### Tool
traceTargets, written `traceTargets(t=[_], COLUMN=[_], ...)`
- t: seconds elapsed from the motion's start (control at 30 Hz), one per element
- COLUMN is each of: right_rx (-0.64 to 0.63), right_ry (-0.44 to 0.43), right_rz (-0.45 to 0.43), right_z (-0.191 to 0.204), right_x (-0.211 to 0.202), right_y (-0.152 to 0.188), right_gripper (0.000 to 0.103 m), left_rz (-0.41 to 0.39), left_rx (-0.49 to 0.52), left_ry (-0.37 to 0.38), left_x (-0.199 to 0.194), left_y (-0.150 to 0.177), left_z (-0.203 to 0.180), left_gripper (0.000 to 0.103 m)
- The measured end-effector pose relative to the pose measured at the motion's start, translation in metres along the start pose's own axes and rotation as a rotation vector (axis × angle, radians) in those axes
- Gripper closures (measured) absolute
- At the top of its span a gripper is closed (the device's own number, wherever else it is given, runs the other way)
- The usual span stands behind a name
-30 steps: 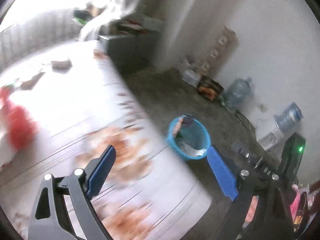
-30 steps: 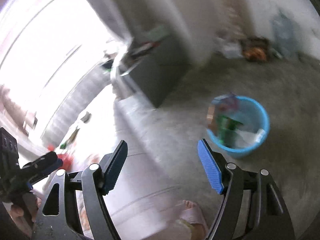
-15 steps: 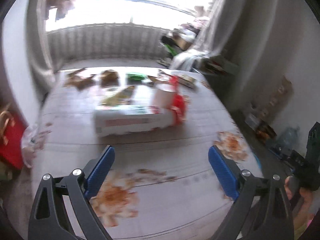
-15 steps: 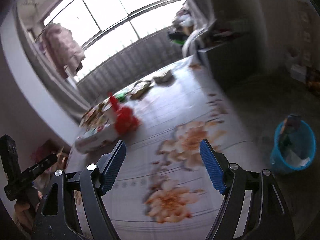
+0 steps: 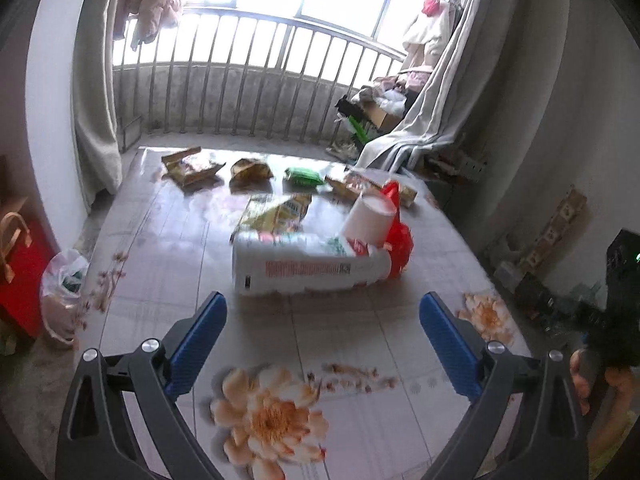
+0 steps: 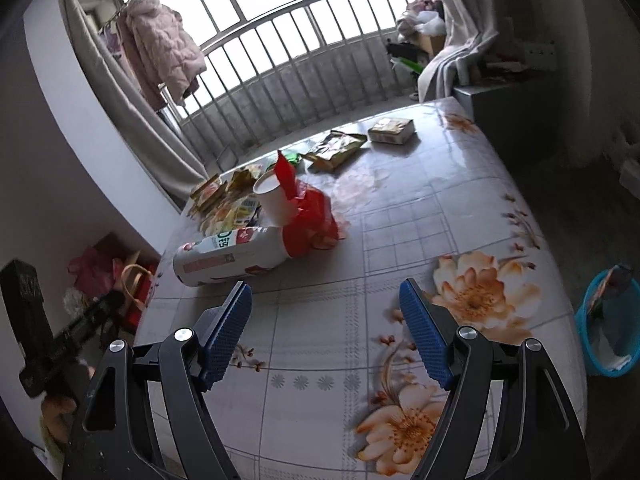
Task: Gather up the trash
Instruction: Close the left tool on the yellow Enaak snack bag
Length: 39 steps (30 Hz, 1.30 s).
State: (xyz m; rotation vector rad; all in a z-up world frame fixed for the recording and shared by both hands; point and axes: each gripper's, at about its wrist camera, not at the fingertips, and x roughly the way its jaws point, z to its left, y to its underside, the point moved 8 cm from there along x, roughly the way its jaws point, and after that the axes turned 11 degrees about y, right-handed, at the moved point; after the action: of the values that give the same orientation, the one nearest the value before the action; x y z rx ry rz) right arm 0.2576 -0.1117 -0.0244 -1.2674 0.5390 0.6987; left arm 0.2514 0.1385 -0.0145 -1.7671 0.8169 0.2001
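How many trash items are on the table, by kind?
White bottle: 1
Paper cup: 1
Red bag: 1
Green packet: 1
Small box: 1
Yellow-brown wrappers: 4, as far as the overlap shows
Total: 9

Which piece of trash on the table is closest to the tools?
The big white bottle lying on its side, just ahead of the open left tool and right tool. The paper cup, red bag and snack wrappers sit farther back.
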Motion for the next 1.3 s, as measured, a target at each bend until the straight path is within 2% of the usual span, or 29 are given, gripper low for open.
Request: traceTargets(t=[0.1, 0.23, 0.47, 0.53, 0.67, 0.8, 0.97, 1.03, 1.13, 1.23, 1.3], right_rx=[-0.018, -0.027, -0.023, -0.015, -0.003, 0.002, 0.026, 0.001, -0.022, -0.042, -0.044], right_ry=[0.002, -0.019, -0.035, -0.027, -0.036, -0.072, -0.145, -0.136, -0.124, -0.105, -0.097], right_rz=[0.016, 0.035, 0.032, 0.032, 0.04, 0.061, 0.101, 0.113, 0.141, 0.168, 0.183], right_z=[0.006, 0.017, 0.028, 0.029, 0.032, 0.037, 0.042, 0.046, 0.047, 0.046, 0.043], right_x=[0.009, 0.022, 0.035, 0.04, 0.052, 0.068, 0.087, 0.094, 0.106, 0.119, 0.125], right_y=[-0.005, -0.016, -0.033, -0.038, -0.05, -0.061, -0.067, -0.068, -0.065, -0.06, -0.055], right_gripper=[0.03, 0.03, 0.03, 0.029, 0.027, 0.027, 0.027, 0.028, 0.034, 0.041, 0.048], left_rz=[-0.02, 0.019, 0.255, 0.328, 0.498, 0.593, 0.639, 0.645, 0.666, 0.67, 0.664], left_rx=[-0.015, -0.086, -0.098, -0.118, -0.124, -0.085, -0.089, -0.041, 0.035, 0.104, 0.149], left_ry=[0.04, 0.128, 0.156, 0.174, 0.158, 0.14, 0.14, 0.133, 0.112, 0.084, 0.055], left_x=[0.005, 0.027, 0.111, 0.135, 0.183, 0.211, 0.228, 0.231, 0.235, 0.236, 0.238], left_y=[-0.025, -0.055, -0.086, -0.087, -0.081, -0.073, -0.066, -0.065, -0.063, -0.062, -0.062], left_z=[0.013, 0.039, 0.083, 0.091, 0.103, 0.11, 0.118, 0.115, 0.112, 0.111, 0.112], left_gripper=[0.008, 0.008, 0.008, 0.008, 0.008, 0.008, 0.009, 0.012, 0.014, 0.021, 0.031])
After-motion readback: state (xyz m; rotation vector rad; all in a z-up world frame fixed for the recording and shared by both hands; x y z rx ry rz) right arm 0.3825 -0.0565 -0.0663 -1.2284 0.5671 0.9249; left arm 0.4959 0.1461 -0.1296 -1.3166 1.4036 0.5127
